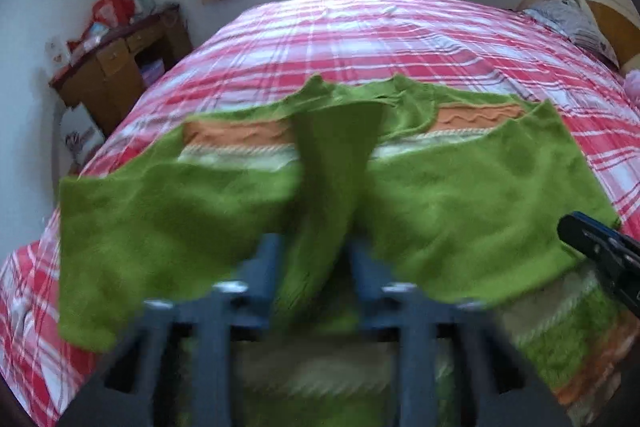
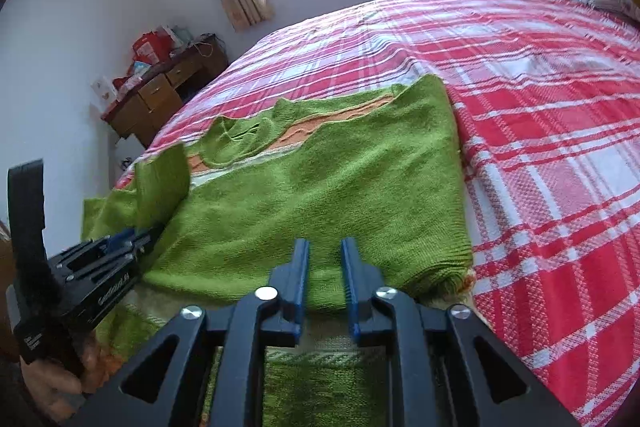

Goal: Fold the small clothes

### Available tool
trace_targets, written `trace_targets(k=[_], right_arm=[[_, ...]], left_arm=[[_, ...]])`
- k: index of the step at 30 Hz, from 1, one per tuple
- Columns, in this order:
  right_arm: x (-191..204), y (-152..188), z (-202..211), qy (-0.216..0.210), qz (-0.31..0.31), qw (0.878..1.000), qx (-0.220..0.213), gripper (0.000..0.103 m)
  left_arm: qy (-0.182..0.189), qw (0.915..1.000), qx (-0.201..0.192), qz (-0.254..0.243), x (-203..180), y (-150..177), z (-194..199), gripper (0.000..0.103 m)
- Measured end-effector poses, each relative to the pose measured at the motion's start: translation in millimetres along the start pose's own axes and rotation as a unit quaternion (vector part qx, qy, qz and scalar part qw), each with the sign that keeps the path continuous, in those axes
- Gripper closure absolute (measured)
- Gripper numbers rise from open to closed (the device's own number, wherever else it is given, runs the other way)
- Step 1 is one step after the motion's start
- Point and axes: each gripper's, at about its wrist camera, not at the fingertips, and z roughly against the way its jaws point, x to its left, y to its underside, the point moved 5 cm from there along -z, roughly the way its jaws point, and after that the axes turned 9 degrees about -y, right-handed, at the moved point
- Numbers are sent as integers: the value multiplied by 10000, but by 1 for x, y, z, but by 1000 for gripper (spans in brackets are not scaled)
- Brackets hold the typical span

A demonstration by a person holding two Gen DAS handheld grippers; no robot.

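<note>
Folding | green sweater (image 2: 320, 187) lies on plaid bed (image 2: 540, 107) | your left hand-held gripper (image 1: 312, 259) spread, sleeve between, unpinched | your right hand-held gripper (image 2: 325, 267) slightly parted, empty over hem.

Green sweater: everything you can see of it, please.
The sweater is a fuzzy green knit with orange and cream chest stripes and a ribbed collar. It lies on the plaid bed, both sides folded inward. One sleeve runs down the middle between the left gripper's open fingers. The right gripper hovers open at its near hem.
</note>
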Motion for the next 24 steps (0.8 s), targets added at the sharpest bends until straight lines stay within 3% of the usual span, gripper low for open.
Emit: trace_targets(k=[2,4,6,9,12,13,17,19,20,21,22,24], right_arm=[[4,-3,-2,-212,33,9997,132,61],[12,-5,-4,-210,95,9992,317,45],[23,-10,0,-161,106,9989,438,45],[53,-27,14,-826,73,9965,58,45],[77,-37,-3,-1111,-20,9936,203,45],[83,-38,-20,-1078,-54,9936,342,45],[97,-33,-76,-563,284,9951,757,45],[102,-24,-100,-330,438,9930,1044,45],[104,-22,-102,-155,616,9933,961,45],[108,-21,-100,-42,804,9928,892,47],[114,-20,-102,86,1041,9905,895,66],[123,-15,-105,95,1263,9869,995,89]], left_arm=[[92,9997,-11,211,20,8,14,22],[261,9982,-105,539,46,20,25,19],[96,9964,-80,837,74,34,28,17],[-338,9927,21,1157,107,53,19,17],[-450,9876,339,1468,121,66,0,15],[-336,9854,288,1647,123,69,-2,15],[-549,9854,-24,1611,114,72,-1,7],[-465,9841,-49,1715,115,75,1,6],[-428,9838,-39,1738,115,75,0,3],[-406,9838,-34,1747,116,74,-2,1],[-402,9842,-48,1725,115,73,-1,1],[-448,9845,-76,1694,112,72,0,0]])
